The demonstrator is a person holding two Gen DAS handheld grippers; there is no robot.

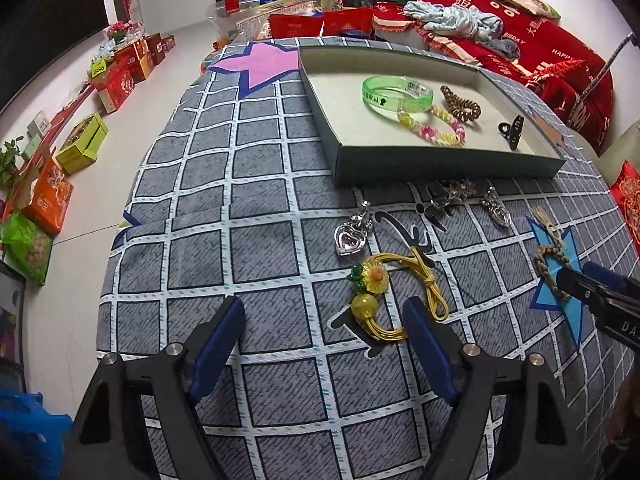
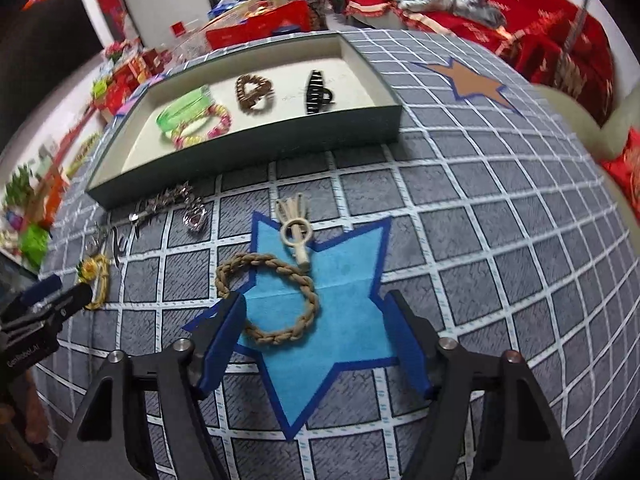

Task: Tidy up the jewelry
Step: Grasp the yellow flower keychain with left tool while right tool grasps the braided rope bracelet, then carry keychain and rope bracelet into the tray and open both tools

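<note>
Inside the box [image 1: 448, 168]: bangle [image 1: 396, 92], bead bracelet [image 1: 432, 126], scrunchie [image 1: 460, 104], clip [image 1: 512, 130]. On table, still out: yellow tie [image 1: 396, 300], braid [image 2: 268, 300], pendants. Both hand-held grippers [image 1: 324, 320] [image 2: 316, 320] spread, empty.

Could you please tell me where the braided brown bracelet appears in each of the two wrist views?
Left wrist: braided brown bracelet at far right, on the blue star.
Right wrist: lower centre, between the claw fingers.
Shared landmark: the tray lies beyond it.
</note>
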